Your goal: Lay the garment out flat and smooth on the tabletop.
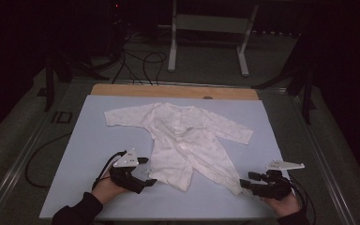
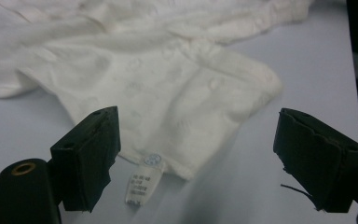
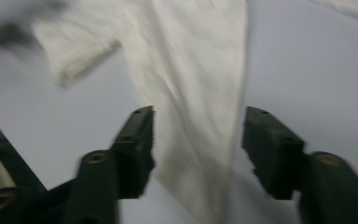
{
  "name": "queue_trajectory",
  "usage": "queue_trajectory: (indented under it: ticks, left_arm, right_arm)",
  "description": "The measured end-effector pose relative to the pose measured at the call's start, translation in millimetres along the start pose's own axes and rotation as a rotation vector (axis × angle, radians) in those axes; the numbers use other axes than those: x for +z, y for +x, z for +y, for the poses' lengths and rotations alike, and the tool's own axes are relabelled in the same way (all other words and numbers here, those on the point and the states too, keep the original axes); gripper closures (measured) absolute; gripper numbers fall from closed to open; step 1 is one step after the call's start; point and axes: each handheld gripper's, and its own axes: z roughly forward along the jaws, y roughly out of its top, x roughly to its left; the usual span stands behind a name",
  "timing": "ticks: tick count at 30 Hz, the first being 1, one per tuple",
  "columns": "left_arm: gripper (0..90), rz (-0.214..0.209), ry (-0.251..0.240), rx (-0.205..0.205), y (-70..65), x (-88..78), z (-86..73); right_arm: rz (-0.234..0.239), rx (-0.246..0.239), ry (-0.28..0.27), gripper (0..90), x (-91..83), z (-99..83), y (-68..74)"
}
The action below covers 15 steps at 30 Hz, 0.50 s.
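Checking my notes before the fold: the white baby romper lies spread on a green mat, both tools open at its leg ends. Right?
Not quite: the mat is pale blue, as the high view shows. The white baby romper does lie spread on it, with the left tool and right tool open at its leg ends.

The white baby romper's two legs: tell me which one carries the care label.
The leg in front of the left gripper: a small white printed label hangs from its hem. The other leg, by the right gripper, shows none.

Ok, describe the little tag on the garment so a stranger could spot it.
On the pale blue mat lies a white baby suit. At the hem of its leg nearest the left gripper hangs a small white label, printed and topped by a blue round mark.
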Motion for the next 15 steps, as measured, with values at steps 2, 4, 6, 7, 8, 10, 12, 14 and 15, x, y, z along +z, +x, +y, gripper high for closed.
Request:
queue_trajectory:
  ticks: [2, 4, 6, 7, 8, 10, 12, 14, 15]
  left_arm:
    - [20.5, -0.011, 0.015, 0.014, 0.0, 3.5, -1.2]
    - [21.7, -0.015, 0.036, 0.031, -0.1, 6.2, -2.3]
    - [26.1, -0.010, 0.052, 0.040, 0.4, 8.7, -3.8]
    - [27.3, -0.016, 0.060, 0.041, 1.0, 9.7, -4.5]
    - [31.0, -0.010, 0.068, 0.050, 1.6, 10.5, -5.1]
    - [32.8, -0.021, 0.080, 0.052, 3.3, 12.6, -5.7]
    - [36.2, -0.013, 0.087, 0.063, 3.7, 15.3, -6.4]
    - [37.8, -0.017, 0.099, 0.078, 4.3, 17.6, -6.8]
    - [41.2, -0.016, 0.100, 0.085, 3.9, 18.7, -6.8]
  right_arm:
    - [0.029, -0.020, -0.030, 30.8, 2.9, 7.2, 7.3]
    - [0.054, -0.058, -0.056, 27.5, 7.7, 14.8, 16.8]
    - [0.095, -0.100, -0.092, 27.4, 14.3, 22.9, 28.2]
    - [0.136, -0.113, -0.115, 27.5, 18.9, 26.9, 34.4]
    - [0.173, -0.127, -0.131, 27.6, 25.0, 30.7, 41.8]
    - [0.231, -0.175, -0.139, 27.7, 41.2, 37.1, 58.7]
    - [0.272, -0.240, -0.126, 28.1, 59.6, 41.6, 76.7]
    - [0.295, -0.273, -0.116, 28.0, 69.0, 43.1, 84.9]
    - [0.312, -0.316, -0.092, 28.2, 84.5, 44.6, 97.1]
